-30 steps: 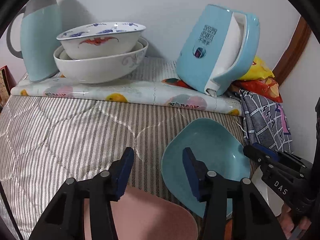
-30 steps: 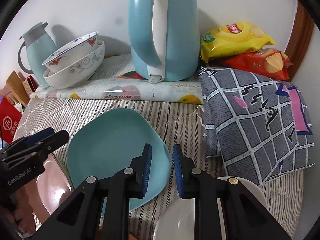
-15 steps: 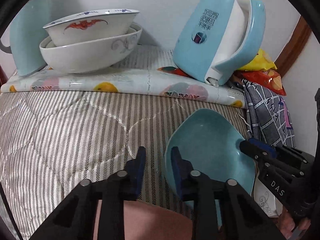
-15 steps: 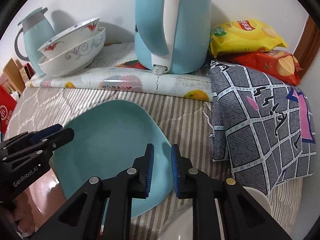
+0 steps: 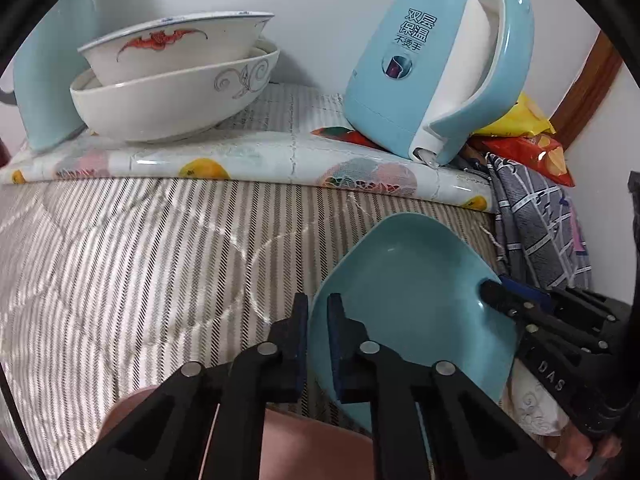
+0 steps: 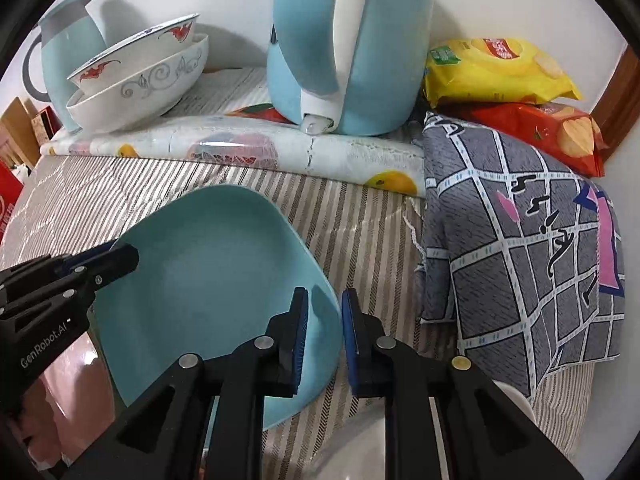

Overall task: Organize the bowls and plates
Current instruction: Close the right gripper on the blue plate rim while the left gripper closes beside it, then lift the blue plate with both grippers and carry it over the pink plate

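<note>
Above the striped quilted cloth (image 5: 140, 264), the shallow teal squarish plate (image 5: 404, 292) hung tilted, gripped on opposite rims. The left gripper (image 5: 317, 340) was clenched on its left rim, one pad on each face; the right gripper (image 6: 325, 332) clamped its right rim likewise. At the back, two stacked white patterned bowls (image 6: 140, 80) sat on a fruit-print oilcloth (image 6: 248, 148) beside a pale blue electric kettle (image 6: 352, 40). A glossy pink plate (image 5: 316, 448) lay below.
</note>
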The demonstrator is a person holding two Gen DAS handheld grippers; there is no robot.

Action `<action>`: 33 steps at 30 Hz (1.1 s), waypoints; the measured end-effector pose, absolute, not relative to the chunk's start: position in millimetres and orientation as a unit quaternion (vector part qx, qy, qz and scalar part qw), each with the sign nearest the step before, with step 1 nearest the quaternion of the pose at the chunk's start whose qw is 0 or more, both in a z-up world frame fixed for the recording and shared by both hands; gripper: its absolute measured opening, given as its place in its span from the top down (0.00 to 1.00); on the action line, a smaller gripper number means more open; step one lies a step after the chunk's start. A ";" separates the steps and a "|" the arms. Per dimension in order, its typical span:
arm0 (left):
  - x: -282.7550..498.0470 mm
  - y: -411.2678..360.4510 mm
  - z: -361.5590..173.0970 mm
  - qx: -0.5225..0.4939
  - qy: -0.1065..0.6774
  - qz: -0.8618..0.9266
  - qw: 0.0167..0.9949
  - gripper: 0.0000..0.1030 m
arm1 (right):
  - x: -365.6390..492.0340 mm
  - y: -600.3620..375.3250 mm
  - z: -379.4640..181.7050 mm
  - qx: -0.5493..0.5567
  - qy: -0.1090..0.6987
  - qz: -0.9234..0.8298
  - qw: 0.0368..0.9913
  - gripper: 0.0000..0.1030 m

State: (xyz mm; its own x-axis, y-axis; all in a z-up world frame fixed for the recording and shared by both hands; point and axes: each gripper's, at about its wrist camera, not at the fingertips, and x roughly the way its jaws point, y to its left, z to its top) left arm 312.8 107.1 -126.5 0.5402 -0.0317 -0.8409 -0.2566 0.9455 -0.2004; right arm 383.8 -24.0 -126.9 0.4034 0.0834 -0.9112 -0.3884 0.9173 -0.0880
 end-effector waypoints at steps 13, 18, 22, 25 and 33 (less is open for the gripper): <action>298.6 107.9 -93.2 -0.158 0.443 0.059 0.880 0.93 | 372.7 -34.7 -97.2 -0.118 0.491 0.141 0.852 0.92; 282.0 107.2 -73.2 -0.157 0.428 0.062 0.888 0.93 | 357.1 -34.6 -73.5 -0.112 0.471 0.145 0.863 0.92; 265.0 108.0 -61.4 -0.161 0.421 0.063 0.890 0.93 | 340.6 -34.4 -57.2 -0.108 0.458 0.150 0.870 0.92; 250.3 110.7 -55.2 -0.164 0.417 0.069 0.891 0.93 | 327.4 -31.0 -47.8 -0.108 0.450 0.153 0.873 0.92; 209.4 119.0 -43.0 -0.172 0.406 0.082 0.894 0.93 | 292.2 -21.2 -33.9 -0.104 0.436 0.167 0.878 0.92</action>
State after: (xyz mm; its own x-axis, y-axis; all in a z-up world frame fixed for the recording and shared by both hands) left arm 209.4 119.0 -43.0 0.6576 0.0063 -0.7534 -0.2856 0.9274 -0.2415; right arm 292.2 -21.2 -33.9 0.5637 0.2024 -0.8008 -0.3837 0.9227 -0.0368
